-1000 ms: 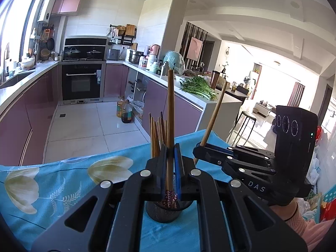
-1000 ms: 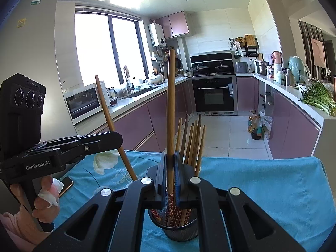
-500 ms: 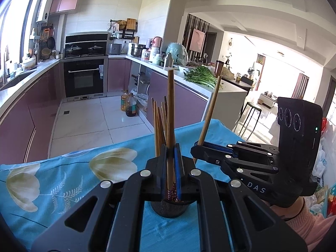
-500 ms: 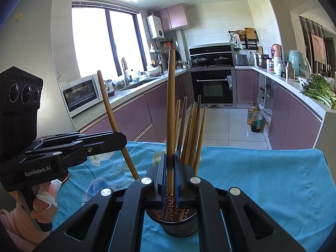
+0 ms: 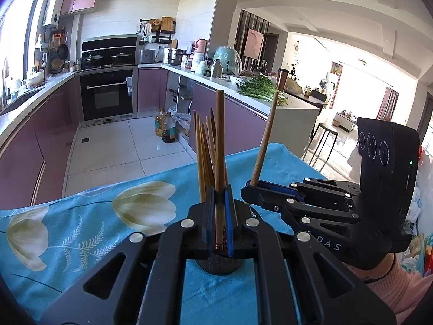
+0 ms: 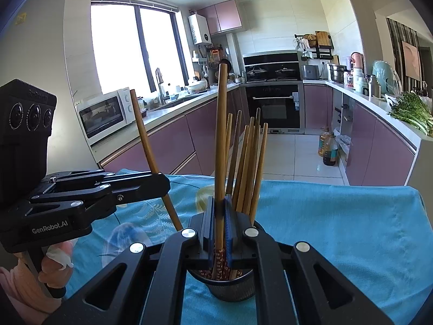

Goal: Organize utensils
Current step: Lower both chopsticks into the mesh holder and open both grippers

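Observation:
A dark mesh holder (image 5: 219,266) (image 6: 232,284) stands on the blue cloth with several wooden chopsticks (image 5: 203,157) (image 6: 249,168) upright in it. My left gripper (image 5: 219,197) hangs right over the holder, shut on one upright chopstick (image 5: 219,149) whose patterned lower end reaches the holder's mouth. My right gripper (image 6: 219,205) is also over the holder, shut on another upright chopstick (image 6: 222,135) whose patterned end dips into the rim. Each view shows the other gripper from the side: the right one (image 5: 251,189) with its stick (image 5: 266,138), the left one (image 6: 162,187) with its stick (image 6: 143,130).
The blue flowered tablecloth (image 5: 89,233) (image 6: 338,216) ends at a far edge above the tiled kitchen floor. Purple cabinets and counters line both sides. Oil bottles (image 5: 167,130) stand on the floor. A person's hand (image 6: 54,260) grips the left handle.
Both grippers have dipped slightly toward the holder, so the chopsticks standing in it reach higher in both views. Each grip on its chopstick is unchanged.

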